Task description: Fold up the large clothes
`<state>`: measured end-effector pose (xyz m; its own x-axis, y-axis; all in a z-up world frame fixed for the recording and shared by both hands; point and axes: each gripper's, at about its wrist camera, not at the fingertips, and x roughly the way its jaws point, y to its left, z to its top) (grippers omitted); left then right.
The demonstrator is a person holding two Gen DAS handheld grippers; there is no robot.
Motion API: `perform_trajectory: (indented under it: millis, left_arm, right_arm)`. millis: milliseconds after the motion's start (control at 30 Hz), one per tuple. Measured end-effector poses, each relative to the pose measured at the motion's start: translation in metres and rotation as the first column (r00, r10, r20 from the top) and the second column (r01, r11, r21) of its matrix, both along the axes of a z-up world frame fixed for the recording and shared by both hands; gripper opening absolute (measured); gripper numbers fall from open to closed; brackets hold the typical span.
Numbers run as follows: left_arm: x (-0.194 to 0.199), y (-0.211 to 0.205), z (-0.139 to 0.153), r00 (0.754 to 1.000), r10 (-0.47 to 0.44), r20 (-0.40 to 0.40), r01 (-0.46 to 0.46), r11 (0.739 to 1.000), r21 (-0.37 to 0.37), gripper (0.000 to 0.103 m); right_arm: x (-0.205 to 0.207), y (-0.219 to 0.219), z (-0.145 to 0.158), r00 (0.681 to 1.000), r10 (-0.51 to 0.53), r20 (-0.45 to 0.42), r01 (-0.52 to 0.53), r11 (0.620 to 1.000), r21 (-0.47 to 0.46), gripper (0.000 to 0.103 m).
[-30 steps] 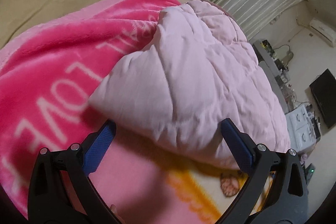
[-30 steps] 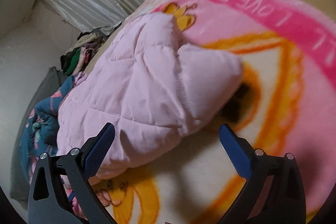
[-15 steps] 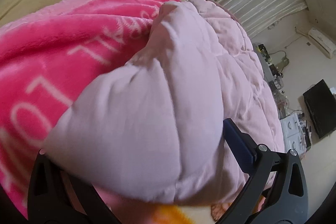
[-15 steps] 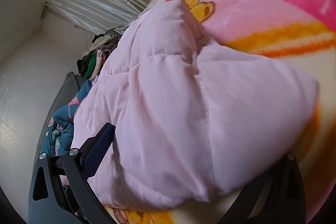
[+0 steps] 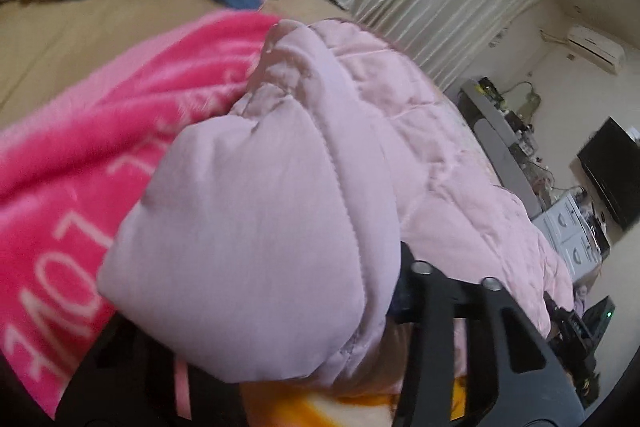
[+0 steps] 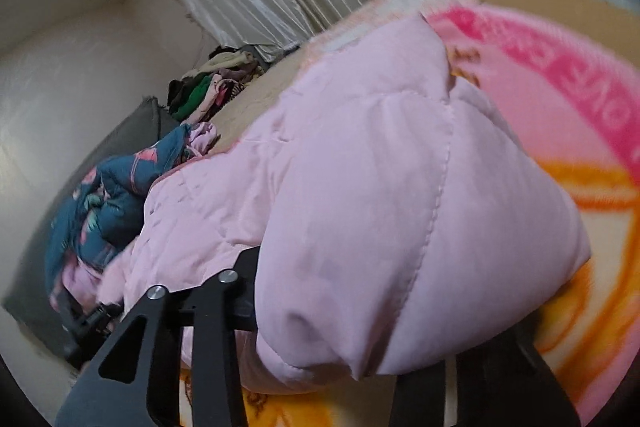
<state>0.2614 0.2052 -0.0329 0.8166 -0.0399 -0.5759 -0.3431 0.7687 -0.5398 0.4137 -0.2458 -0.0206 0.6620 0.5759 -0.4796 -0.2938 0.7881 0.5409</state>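
Since a second ago we closed in: left gripper (image 5: 256, 311) and right gripper (image 6: 352, 311) clench the pink jacket (image 5: 420, 147). It lies on the blanket (image 5: 100, 131).

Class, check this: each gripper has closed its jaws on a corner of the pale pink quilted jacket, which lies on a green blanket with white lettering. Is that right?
One detail is wrong: the blanket is hot pink, not green, as the left wrist view shows. The rest stands: the left gripper and the right gripper each have their jaws closed on a corner of the pale pink quilted jacket, and the blanket carries white lettering.
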Motion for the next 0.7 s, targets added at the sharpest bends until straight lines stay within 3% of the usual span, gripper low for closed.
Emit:
perform_trajectory:
  millis: [200, 333, 533, 700]
  left_arm:
    - [-0.023, -0.019, 0.051, 0.994, -0.066, 0.082, 0.059, 0.994, 0.089, 0.028]
    - [-0.046, -0.035, 0.080, 0.985, -0.117, 0.123, 0.098, 0.984, 0.149, 0.028]
    - [-0.089, -0.050, 0.090, 0.981, -0.159, 0.111, 0.135, 0.971, 0.198, 0.028]
    - [-0.123, -0.055, 0.079, 0.983, -0.161, 0.089, 0.139, 0.968, 0.209, 0.028]
  right_arm:
    - [-0.052, 0.025, 0.056, 0.975, 0.087, 0.206, -0.047, 0.981, -0.190, 0.031]
    - [-0.091, 0.028, 0.075, 0.956, 0.129, 0.265, -0.062, 0.967, -0.249, 0.030]
    - [-0.146, 0.023, 0.082, 0.946, 0.129, 0.297, -0.048, 0.963, -0.265, 0.030]
    - [-0.190, 0.013, 0.074, 0.948, 0.121, 0.295, -0.042, 0.965, -0.258, 0.030]
